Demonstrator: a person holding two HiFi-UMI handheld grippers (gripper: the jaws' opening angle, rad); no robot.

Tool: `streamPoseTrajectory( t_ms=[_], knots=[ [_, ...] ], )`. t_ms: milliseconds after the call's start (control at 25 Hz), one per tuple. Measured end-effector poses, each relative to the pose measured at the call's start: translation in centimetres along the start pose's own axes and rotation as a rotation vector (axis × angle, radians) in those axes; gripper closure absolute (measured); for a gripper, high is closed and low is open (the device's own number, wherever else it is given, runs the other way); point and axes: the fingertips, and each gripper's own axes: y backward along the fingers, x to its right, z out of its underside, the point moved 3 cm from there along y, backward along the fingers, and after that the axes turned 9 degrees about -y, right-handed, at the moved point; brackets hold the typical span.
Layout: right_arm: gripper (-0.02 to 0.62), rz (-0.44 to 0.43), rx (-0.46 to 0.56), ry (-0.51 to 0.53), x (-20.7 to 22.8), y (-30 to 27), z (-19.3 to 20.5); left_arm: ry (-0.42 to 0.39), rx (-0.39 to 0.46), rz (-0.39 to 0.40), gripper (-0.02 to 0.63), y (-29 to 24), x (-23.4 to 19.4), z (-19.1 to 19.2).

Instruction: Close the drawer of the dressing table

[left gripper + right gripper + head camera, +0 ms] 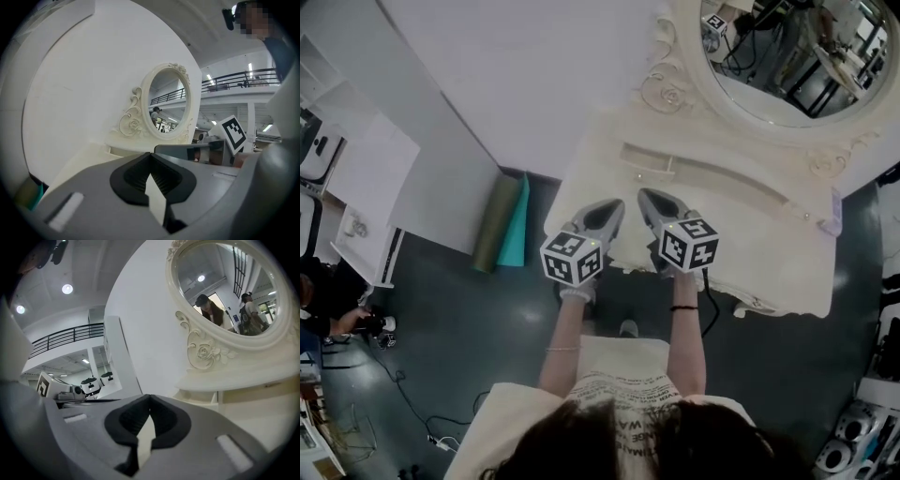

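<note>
Because the drawer at the dressing table's near front edge needs pushing, not grasping, left gripper and right gripper sit side by side above it, jaws shut and empty, largely hiding it.

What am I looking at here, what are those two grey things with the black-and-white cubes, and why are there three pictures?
There is no robot here. A person holds two grey handheld grippers, each carrying a cube of square markers. The head view comes from a camera on the person's head, looking steeply down. In it, the left gripper and the right gripper point at a cream carved dressing table with an oval mirror. The other two pictures come from cameras riding on the grippers, each looking along its own black-padded jaws. Both pairs of jaws are together and hold nothing. An olive rolled mat sits on the dark floor beside the table. I cannot tell whether the drawer is open.
</note>
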Motion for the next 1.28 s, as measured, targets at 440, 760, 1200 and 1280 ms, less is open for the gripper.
streamPoseTrajectory(
  t_ms=[440,760,1200,1280],
  knots=[
    [0.592,0.083,-0.008,-0.049,1.8,-3.4,0.2,0.023,-0.049,0.080,0.606,-2.4,-3.9,0.8],
    [0.592,0.152,-0.022,-0.073,2.9,-4.8,0.7,0.029,-0.096,0.146,0.607,-4.0,-5.4,2.0],
    [0.592,0.277,-0.028,-0.155,4.2,-6.5,1.7,0.028,-0.145,0.236,0.607,-5.0,-7.5,3.2],
    [0.592,0.305,-0.035,-0.167,4.6,-6.9,2.0,0.024,-0.151,0.254,0.606,-5.4,-8.0,3.3]
  ],
)
